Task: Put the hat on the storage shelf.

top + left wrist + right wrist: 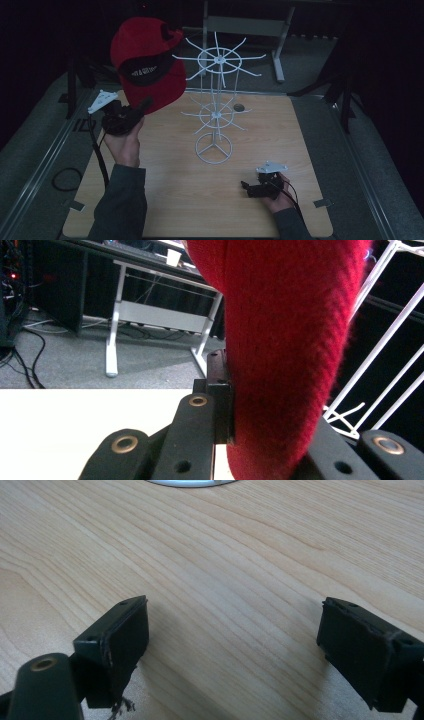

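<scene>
A red cap [145,62] with a black inner band hangs in the air at the upper left, beside the top ring of a white wire rack [216,102]. My left gripper [142,106] is shut on the cap's lower edge; in the left gripper view the red fabric [280,350] is pinched between the black jaws, the rack's white wires [385,335] just to its right. My right gripper [246,187] rests low over the table near the front right, open. Bare wood lies between its pads [125,640].
The rack's round base [213,148] stands mid-table on the light wooden tabletop [165,195]. A small round hole [239,107] lies behind it. A white-legged desk [245,25] stands beyond the table. A black cable loop [66,178] lies on the floor at the left.
</scene>
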